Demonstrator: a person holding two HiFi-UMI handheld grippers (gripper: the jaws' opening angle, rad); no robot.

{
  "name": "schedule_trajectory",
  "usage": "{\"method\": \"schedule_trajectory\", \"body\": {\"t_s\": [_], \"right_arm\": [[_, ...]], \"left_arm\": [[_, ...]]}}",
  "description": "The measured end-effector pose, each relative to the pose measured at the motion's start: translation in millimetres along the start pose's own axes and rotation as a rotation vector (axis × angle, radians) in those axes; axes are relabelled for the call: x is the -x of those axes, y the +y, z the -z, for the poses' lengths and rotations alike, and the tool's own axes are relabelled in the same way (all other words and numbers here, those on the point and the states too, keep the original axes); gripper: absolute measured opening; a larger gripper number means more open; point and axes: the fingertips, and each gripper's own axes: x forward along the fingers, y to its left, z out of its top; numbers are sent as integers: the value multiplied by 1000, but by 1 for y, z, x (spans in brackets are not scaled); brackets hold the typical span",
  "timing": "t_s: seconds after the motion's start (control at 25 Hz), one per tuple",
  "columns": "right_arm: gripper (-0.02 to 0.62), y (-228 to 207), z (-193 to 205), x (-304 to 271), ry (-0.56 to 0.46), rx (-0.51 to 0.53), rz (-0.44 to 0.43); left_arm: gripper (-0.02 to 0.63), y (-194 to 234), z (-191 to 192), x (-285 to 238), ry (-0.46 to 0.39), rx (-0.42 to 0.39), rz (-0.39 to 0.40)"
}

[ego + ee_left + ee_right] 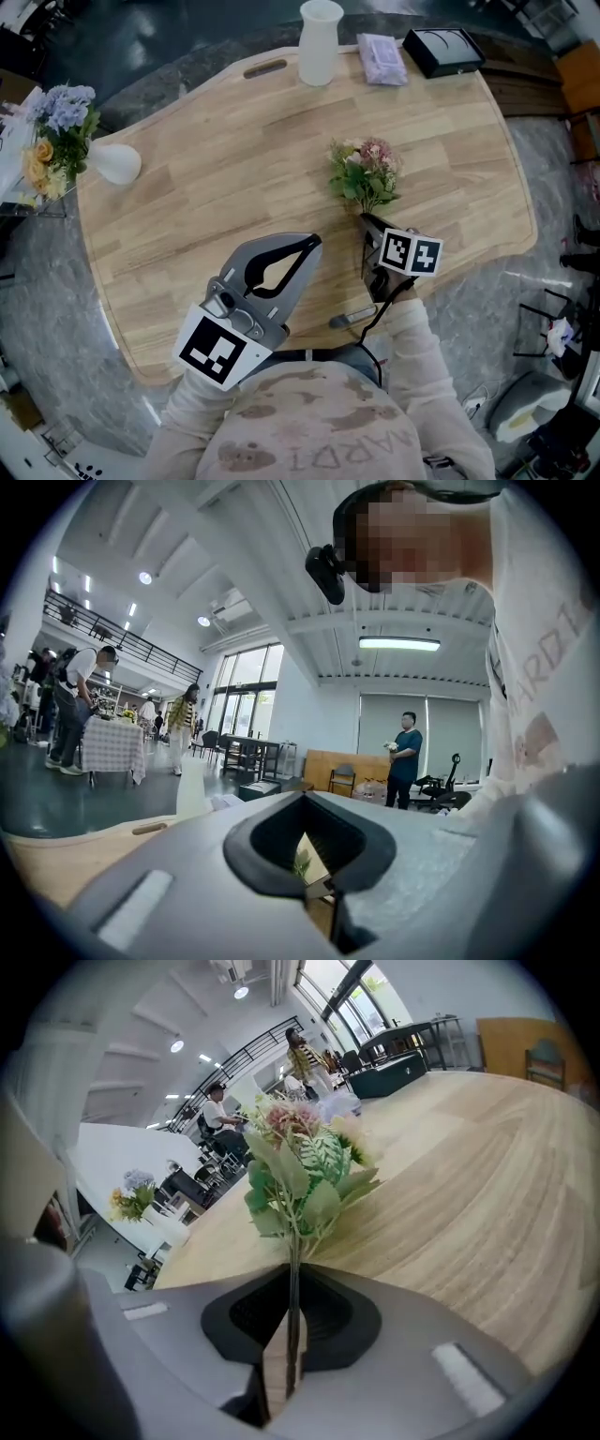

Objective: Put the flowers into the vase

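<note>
Right gripper (368,221) is pinching the flowers (366,173) low on the stem, jaws closed tight on it, blooms pointing away over the wooden table (206,216). The stem grip is prob. sparing the petals. White vase (320,42) is standing upright at the far edge, well apart from the flowers. Left gripper (312,243) is hovering nearby, jaws together w/ nothing between, apparently idle. Person's sweatshirt (309,441) is showing "MARDI".

Left gripper (311,244): held low, close to the body, angled forward and to the right, jaws together with nothing between them. Right gripper (367,221): just beside it on a sleeved forearm (417,337), pointing forward, jaws closed on a stem (292,1302).
</note>
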Motion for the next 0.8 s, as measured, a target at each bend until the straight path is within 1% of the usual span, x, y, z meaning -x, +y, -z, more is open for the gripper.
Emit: {"method": "schedule_trajectory", "body": {"t_s": [0.2,0.36,0.56,0.8], "right_arm": [[51,18,-15,20,-77,2,-37],[49,41,-32,45,-155,25,-77],[51,82,-55,87,-278,81,-134],[51,127,-73,140,-416,159,-157]], "left_arm": [[1,-8,-10,7,-28,-20,16],[1,-18,-20,16,-56,-36,31],[1,-33,-32,32,-90,-64,59],[1,-50,-43,54,-122,-111,91]]}}
